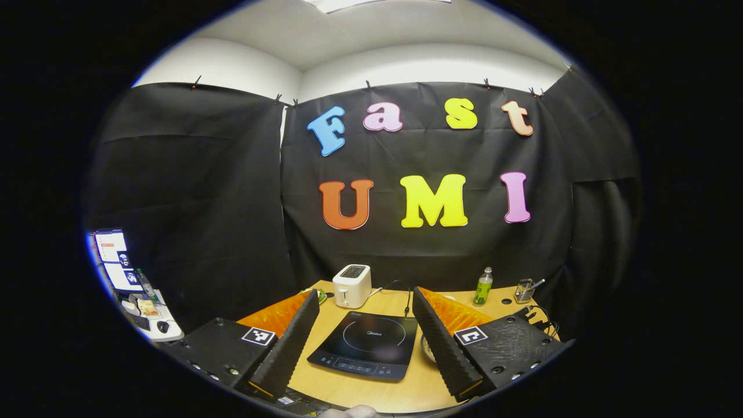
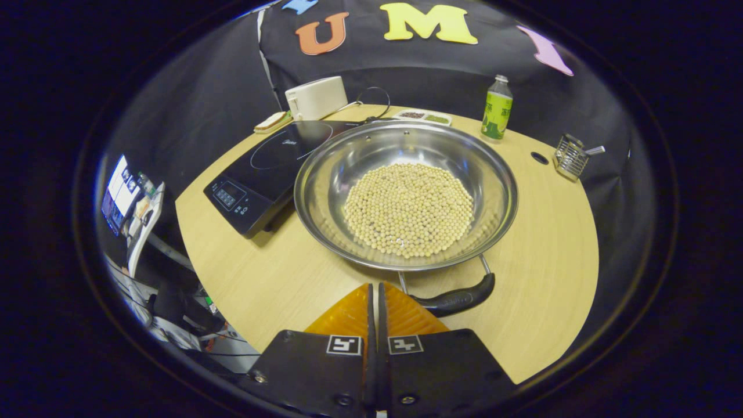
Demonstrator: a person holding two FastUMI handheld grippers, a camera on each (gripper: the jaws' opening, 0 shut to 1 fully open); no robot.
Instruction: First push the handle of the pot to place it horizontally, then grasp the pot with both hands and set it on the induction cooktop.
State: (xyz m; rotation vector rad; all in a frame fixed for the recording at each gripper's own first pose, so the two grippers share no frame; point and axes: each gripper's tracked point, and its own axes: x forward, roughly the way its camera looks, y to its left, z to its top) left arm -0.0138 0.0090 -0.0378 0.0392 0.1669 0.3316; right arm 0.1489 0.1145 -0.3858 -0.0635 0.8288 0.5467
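Observation:
In the right gripper view a wide steel pot (image 2: 325,174) holding pale beans (image 2: 409,209) sits on the wooden table (image 2: 545,261), its left rim against the black induction cooktop (image 2: 261,168). The pot's black handle (image 2: 458,299) juts from the near rim. My right gripper (image 2: 374,287) is shut and empty, its tips just left of the handle's near end. In the left gripper view my left gripper (image 1: 365,293) is open and held above the table, with the induction cooktop (image 1: 365,345) lying between its fingers (image 1: 290,342). A sliver of the pot's rim (image 1: 428,348) peeks by the right finger.
A white toaster (image 1: 352,285), a green bottle (image 1: 482,287) and a wire holder (image 1: 524,290) stand along the table's far edge. The right gripper view also has a small food tray (image 2: 424,116) behind the pot and a monitor desk (image 2: 125,200) off to the left.

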